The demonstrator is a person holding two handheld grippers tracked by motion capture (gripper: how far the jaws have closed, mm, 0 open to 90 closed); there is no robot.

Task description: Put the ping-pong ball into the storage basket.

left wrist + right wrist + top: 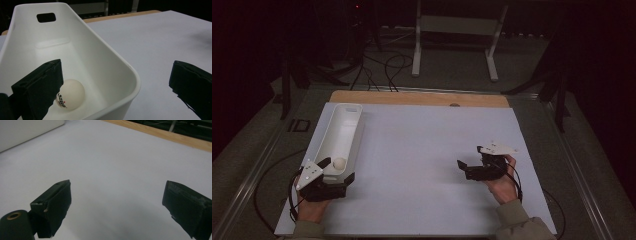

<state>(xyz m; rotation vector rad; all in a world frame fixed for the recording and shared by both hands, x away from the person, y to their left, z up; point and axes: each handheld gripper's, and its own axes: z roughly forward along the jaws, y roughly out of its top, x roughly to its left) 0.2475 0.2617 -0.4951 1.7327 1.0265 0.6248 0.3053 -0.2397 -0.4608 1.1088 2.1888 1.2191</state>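
A white sheet (427, 165) covers the table (417, 97) in a dark room. Both hand-held grippers are wide open: the left hand-held gripper (337, 172) straddles the tub's (343, 127) near wall, beside the ball (340, 163); the right hand-held gripper (469, 160) hangs well apart from the tub.

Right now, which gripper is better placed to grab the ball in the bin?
Left. The left gripper is open astride the bin wall, one jaw beside the ball. The right gripper is open over bare table, far off.

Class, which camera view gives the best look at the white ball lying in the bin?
The left gripper view: the white ball is near and large in the bin, its printed logo visible, one black jaw partly covering it. The high view shows it as a small pale dot.
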